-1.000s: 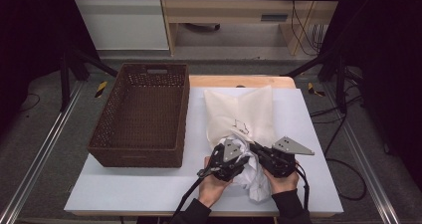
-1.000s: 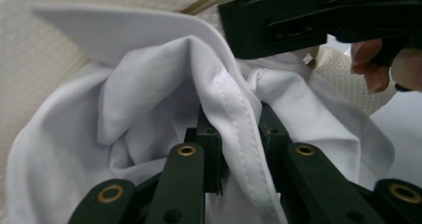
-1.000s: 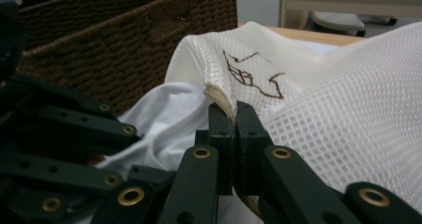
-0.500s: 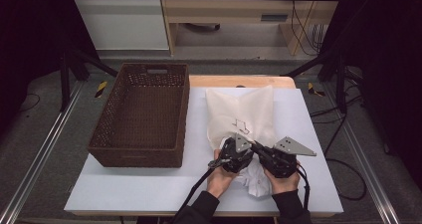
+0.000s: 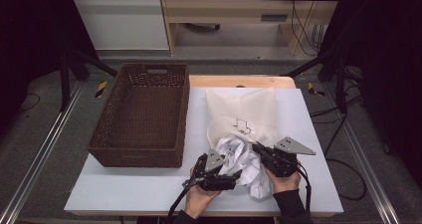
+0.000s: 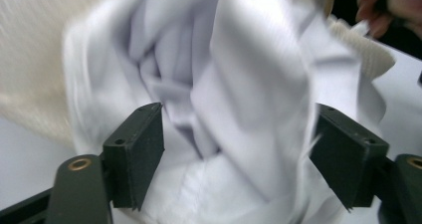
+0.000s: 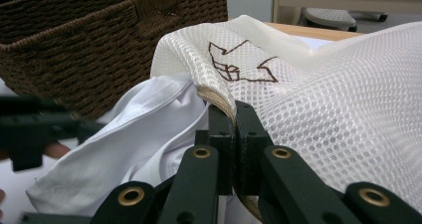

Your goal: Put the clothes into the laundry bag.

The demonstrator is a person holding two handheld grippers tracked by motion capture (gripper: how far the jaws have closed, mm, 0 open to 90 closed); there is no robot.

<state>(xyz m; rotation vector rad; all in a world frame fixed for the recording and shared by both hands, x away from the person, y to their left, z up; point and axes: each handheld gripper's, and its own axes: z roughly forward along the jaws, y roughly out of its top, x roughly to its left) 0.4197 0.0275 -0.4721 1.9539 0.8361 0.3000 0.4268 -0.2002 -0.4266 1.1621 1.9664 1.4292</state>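
Where the cream mesh bag (image 5: 242, 115) lies flat on the white table (image 5: 124, 194), its open mouth faces the person, and a crumpled white garment (image 5: 242, 160) spills from that mouth toward the table's near edge. The right gripper (image 5: 262, 153) sits just right of the mouth; in the right gripper view its jaws are pressed together on the bag's tan-bound rim (image 7: 217, 98), holding that edge lifted above the garment, with the bag's brown line drawing (image 7: 242, 60) just beyond. The left gripper (image 5: 230, 176) is at the near-left of the mouth, held by the left hand (image 5: 199, 200); in the left gripper view its jaws stand wide apart with folds of the white cloth bulging between them, and I cannot tell whether either pad touches the fabric. A dark woven basket (image 5: 142, 115) stands just left of the bag, its long side running beside it.
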